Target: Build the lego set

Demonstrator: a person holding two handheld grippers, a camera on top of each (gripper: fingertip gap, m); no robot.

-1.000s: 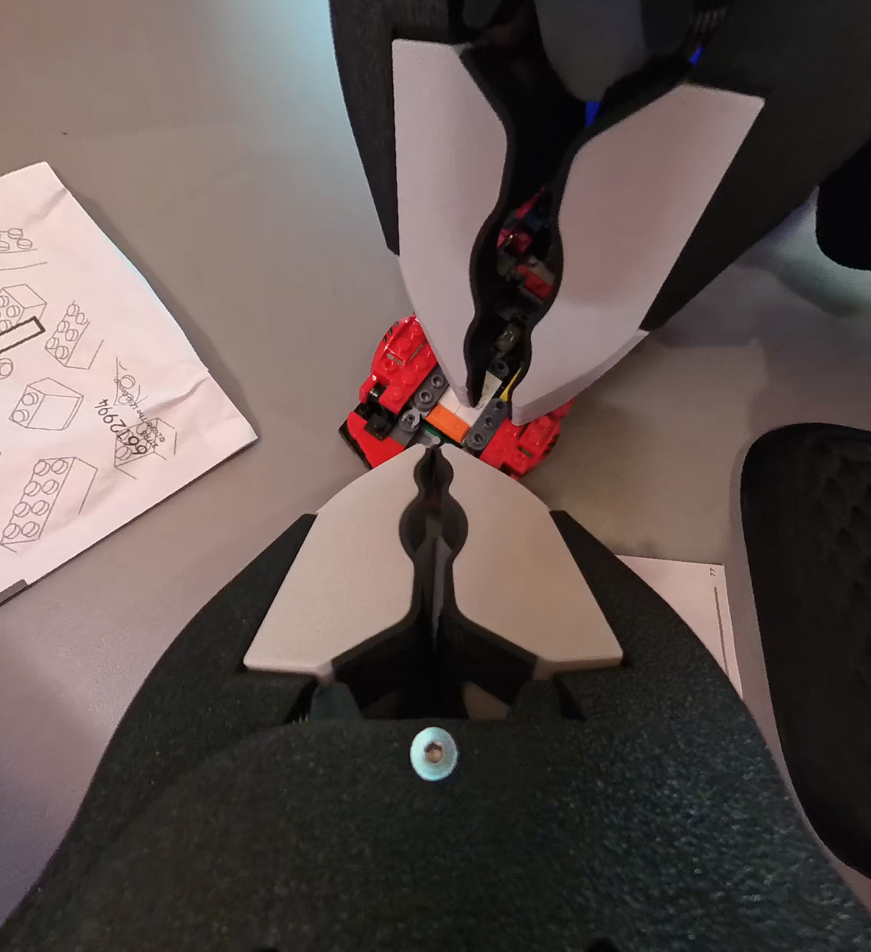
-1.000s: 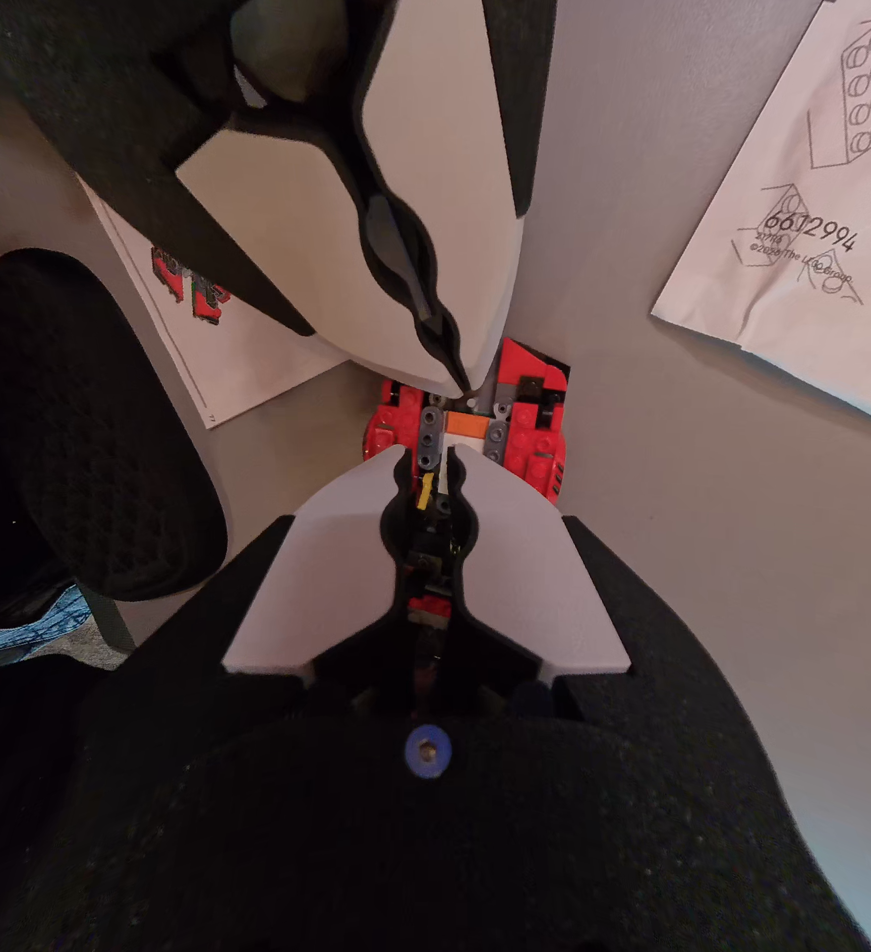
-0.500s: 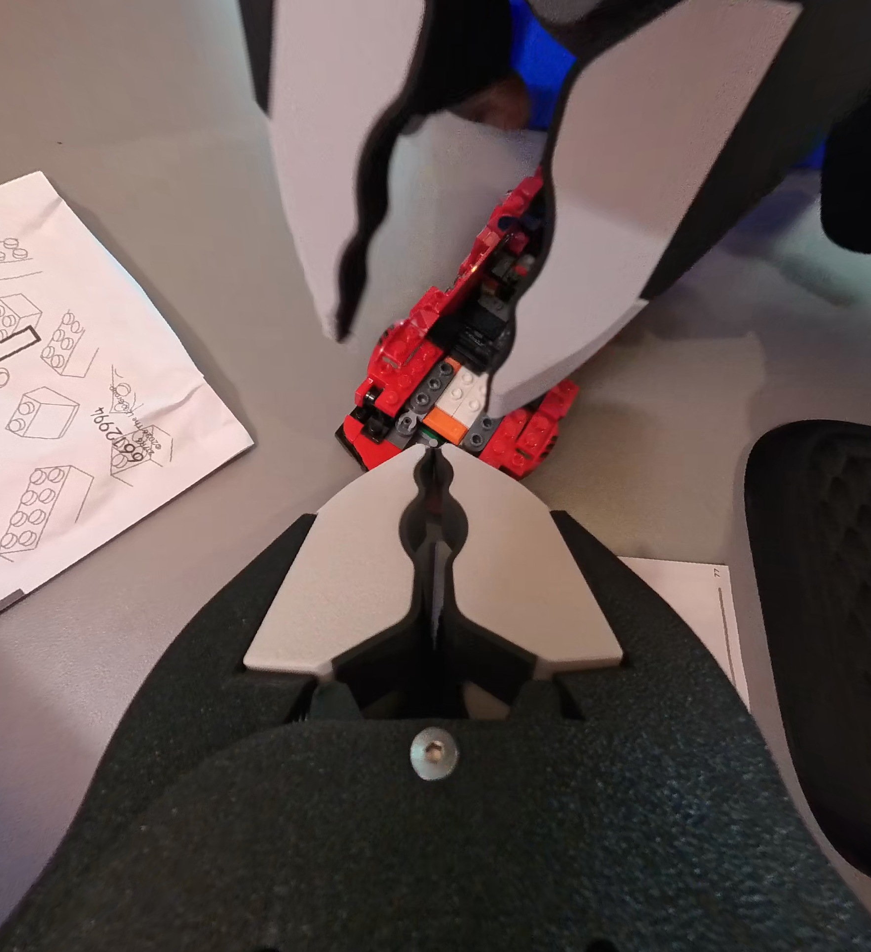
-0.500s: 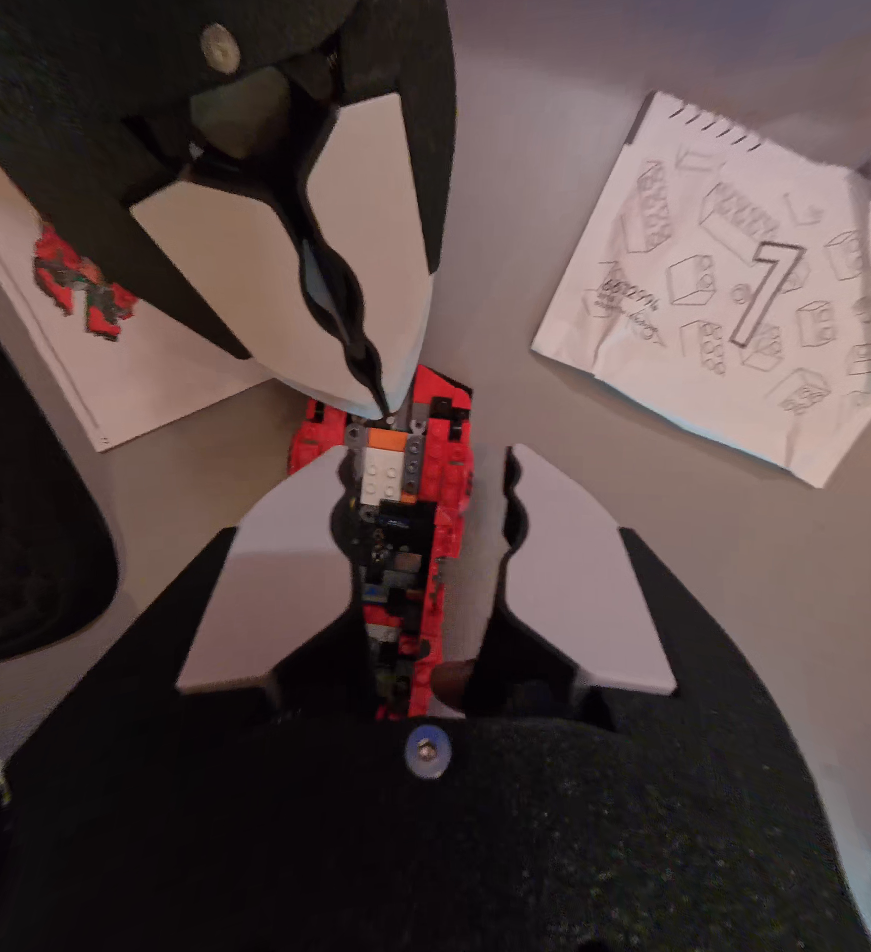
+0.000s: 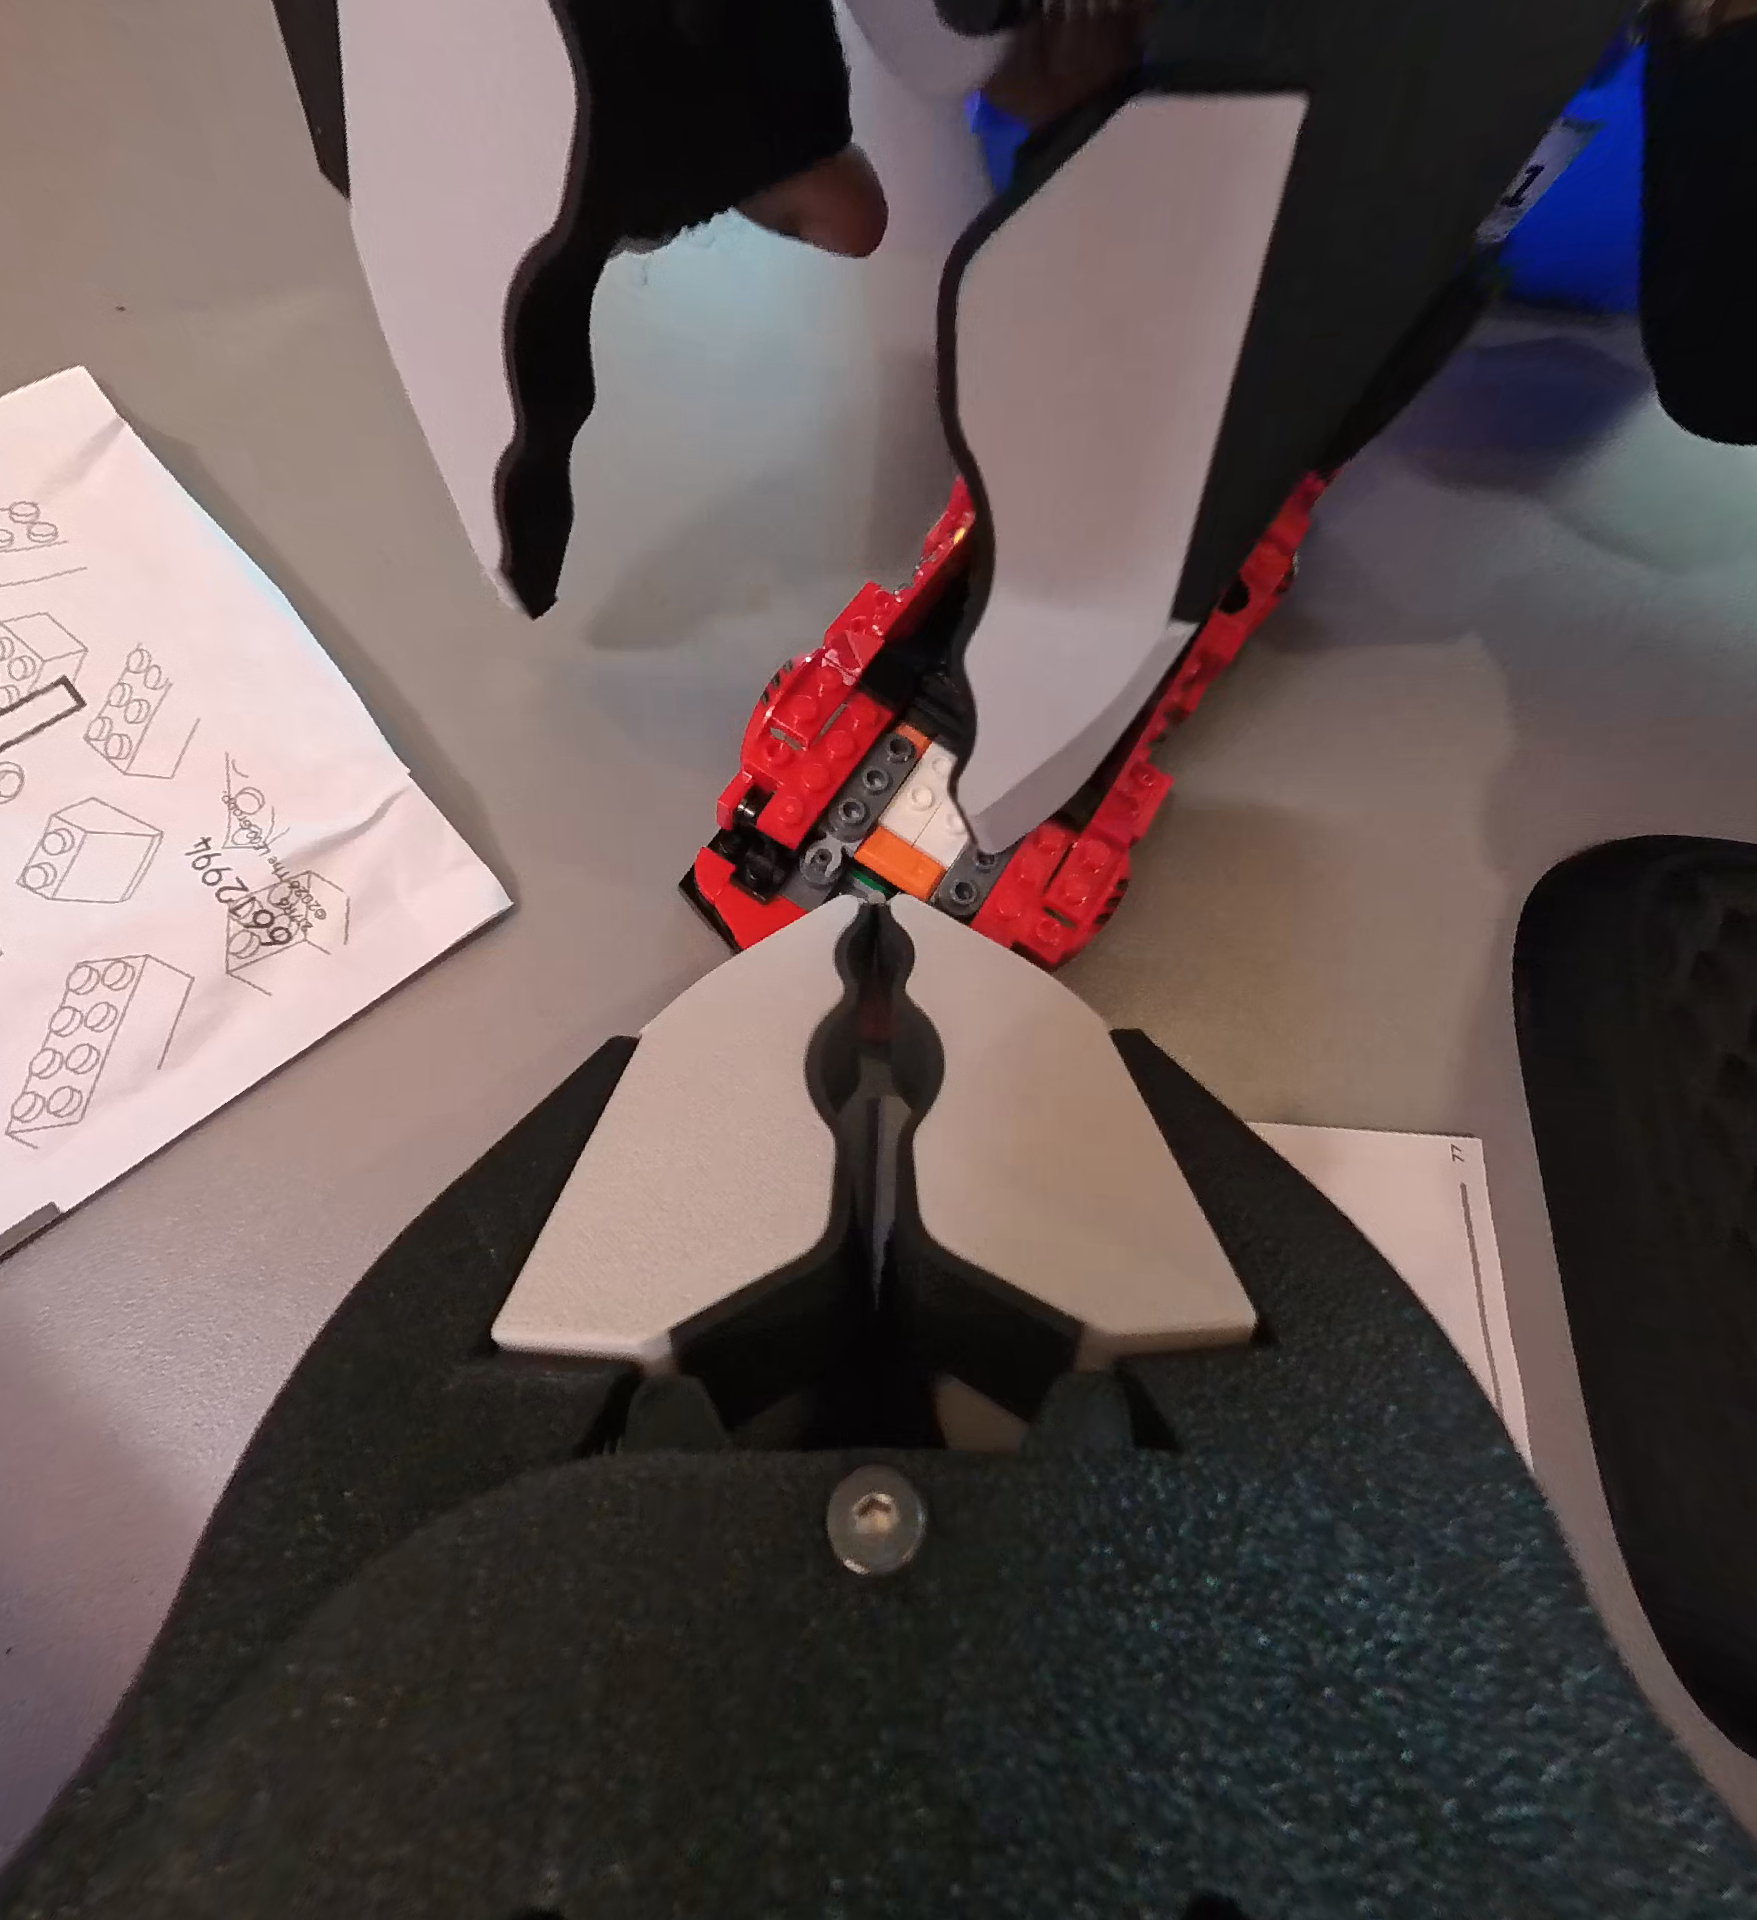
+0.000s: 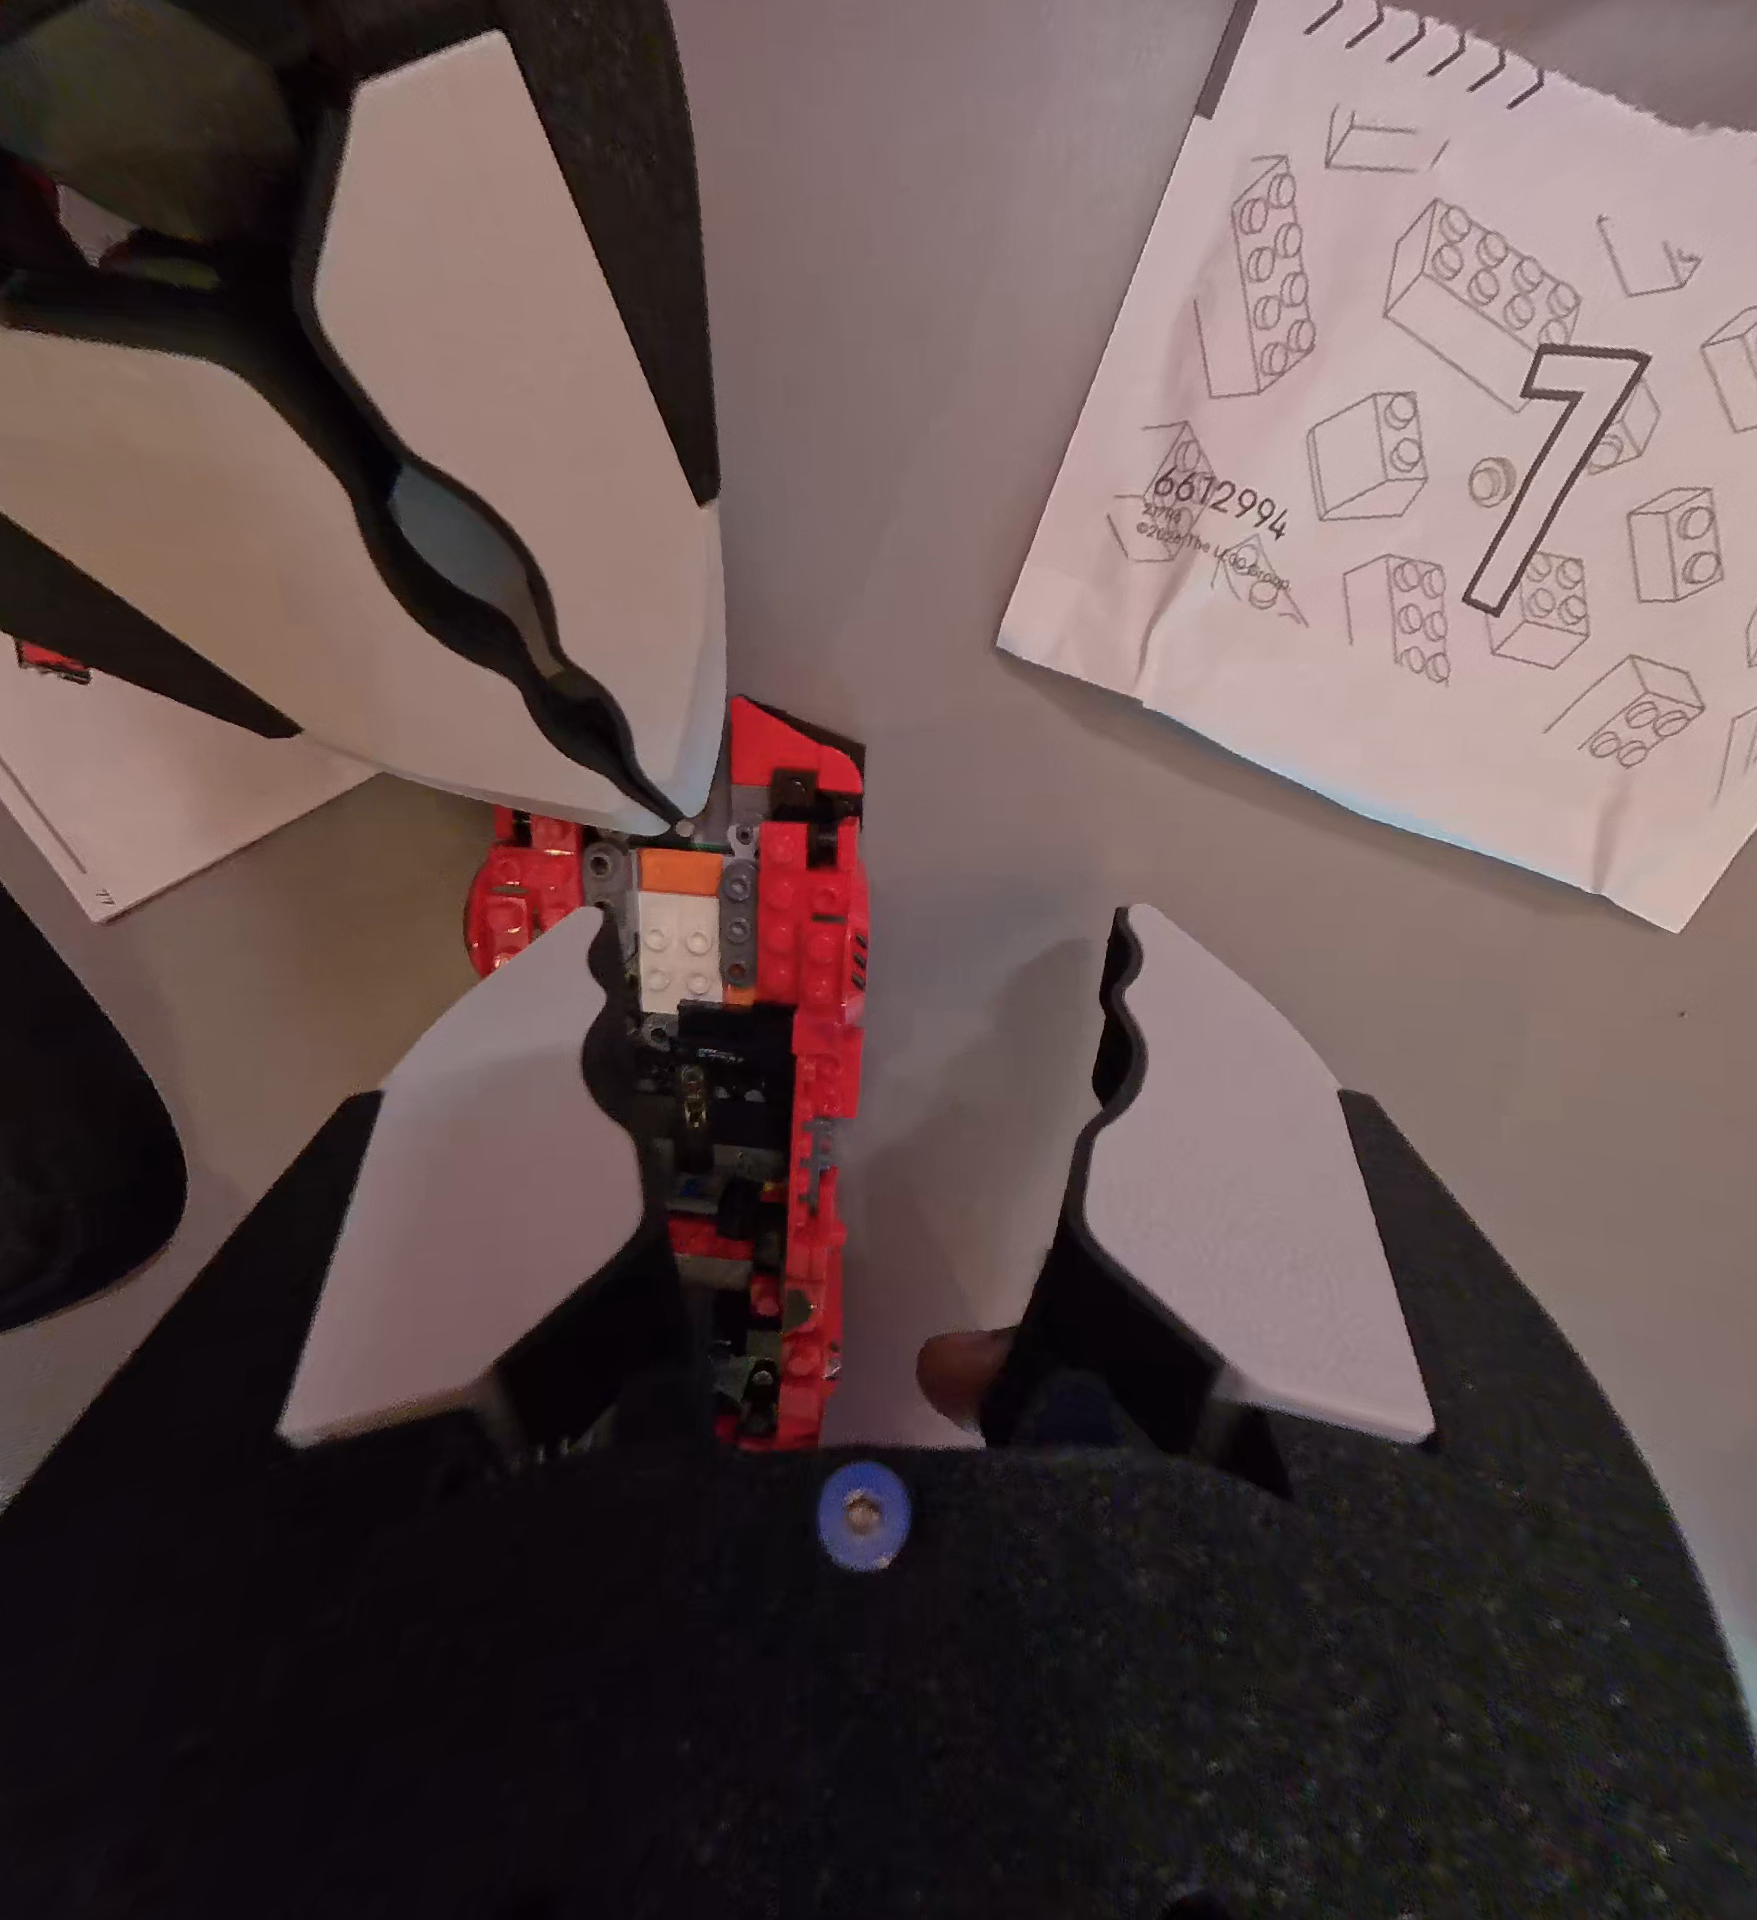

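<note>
A red lego car (image 5: 822, 727) with black, grey, orange and white parts lies on the grey table; it also shows in the right wrist view (image 6: 812, 935). My left gripper (image 5: 872, 906) is shut, and its tips touch the car's near end by the orange piece. It enters the right wrist view from the upper left (image 6: 676, 821). My right gripper (image 6: 853, 914) is open wide above the car. Its left finger (image 6: 500, 1091) overlaps the car's side, and its right finger is over bare table. In the left wrist view the right gripper (image 5: 760, 707) comes in from the top.
A white paper bag printed with brick drawings (image 5: 74, 779) lies left of the car, shown at upper right in the right wrist view (image 6: 1476, 468). An instruction booklet (image 5: 1373, 1226) lies beside a black mesh object (image 5: 1684, 1143). A person's fingertip (image 6: 957, 1371) shows behind my right gripper.
My right gripper was shut over the car's middle a second ago; it has opened wide and drawn back. My left gripper has stayed shut at the car's end.
</note>
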